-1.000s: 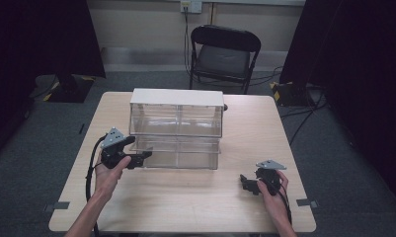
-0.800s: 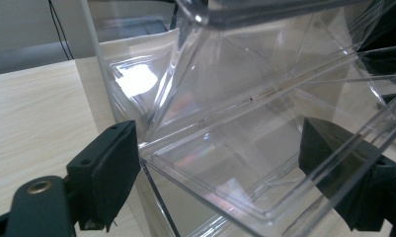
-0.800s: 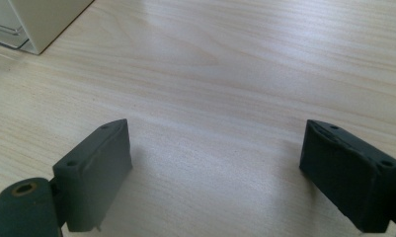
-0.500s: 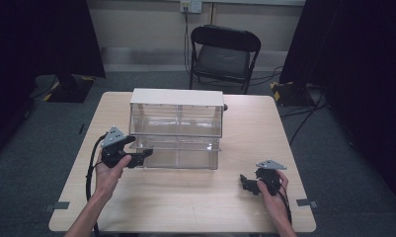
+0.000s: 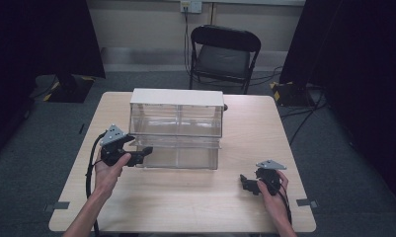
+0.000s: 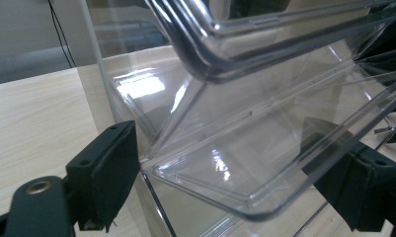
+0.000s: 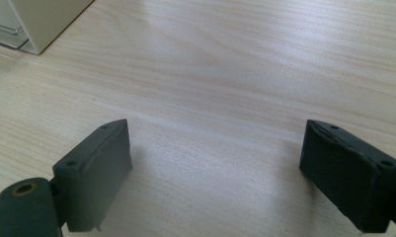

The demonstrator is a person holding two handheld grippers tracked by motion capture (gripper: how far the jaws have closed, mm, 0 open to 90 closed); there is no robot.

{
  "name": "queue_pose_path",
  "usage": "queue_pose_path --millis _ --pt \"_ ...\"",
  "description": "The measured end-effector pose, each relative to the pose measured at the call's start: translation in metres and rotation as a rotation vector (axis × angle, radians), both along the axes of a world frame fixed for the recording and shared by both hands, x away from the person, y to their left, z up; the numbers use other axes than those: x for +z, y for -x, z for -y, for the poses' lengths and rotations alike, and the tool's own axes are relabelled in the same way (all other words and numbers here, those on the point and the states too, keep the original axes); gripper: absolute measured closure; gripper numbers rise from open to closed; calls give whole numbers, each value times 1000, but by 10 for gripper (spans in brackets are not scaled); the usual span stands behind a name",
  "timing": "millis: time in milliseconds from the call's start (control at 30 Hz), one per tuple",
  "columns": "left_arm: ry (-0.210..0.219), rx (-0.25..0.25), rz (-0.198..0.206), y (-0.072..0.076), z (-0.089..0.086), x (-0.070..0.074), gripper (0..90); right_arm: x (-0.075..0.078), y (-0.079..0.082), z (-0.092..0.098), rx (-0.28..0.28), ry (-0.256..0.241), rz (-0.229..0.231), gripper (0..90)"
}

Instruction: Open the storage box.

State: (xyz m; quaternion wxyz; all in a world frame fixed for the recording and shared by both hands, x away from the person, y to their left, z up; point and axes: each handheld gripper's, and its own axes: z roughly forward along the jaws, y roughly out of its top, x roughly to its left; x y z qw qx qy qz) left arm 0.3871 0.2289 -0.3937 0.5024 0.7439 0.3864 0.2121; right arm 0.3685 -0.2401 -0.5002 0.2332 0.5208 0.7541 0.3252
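- Risk first: the left gripper [image 5: 142, 154] has its jaws spread wide on either side of the lower drawer [image 5: 178, 154] of the clear drawer cabinet [image 5: 176, 126], at that drawer's left front corner; in the left gripper view one pad [image 6: 109, 173] sits outside the corner and the other reads through the plastic, and neither appears to press, so I judge nothing is gripped
- Slick, thin clear plastic is a poor surface for the pads; closing on a corner and not a flat wall could let the jaws skate off, or twist the drawer in its slot so it jams
- A sideways pull from that corner could drag the whole cabinet across the table [image 5: 264, 123], since nothing pins it
- The drawer already stands proud of the cabinet front; drawn much further it may tip or drop out, I judge
- The right gripper [image 5: 250, 183] rests low over bare table near the front right, well apart from the cabinet, jaws wide and empty in the right gripper view, so it offers no bracing
- The cabinet stands in the middle of the table, its long axis running left to right across it
- Its drawer fronts face the person, and the lower drawer slides out towards the near edge
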Motion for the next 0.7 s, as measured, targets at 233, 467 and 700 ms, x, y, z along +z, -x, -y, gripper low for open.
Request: queue_pose_path --millis 233,467,700 --pt "-7 -7 10 -1 1 6 149 0 0 0 0 0 0 115" --pt "-4 -1 6 -2 1 7 141 0 0 0 0 0 0 115" --pt "3 -5 5 -5 1 8 133 0 0 0 0 0 0 114"
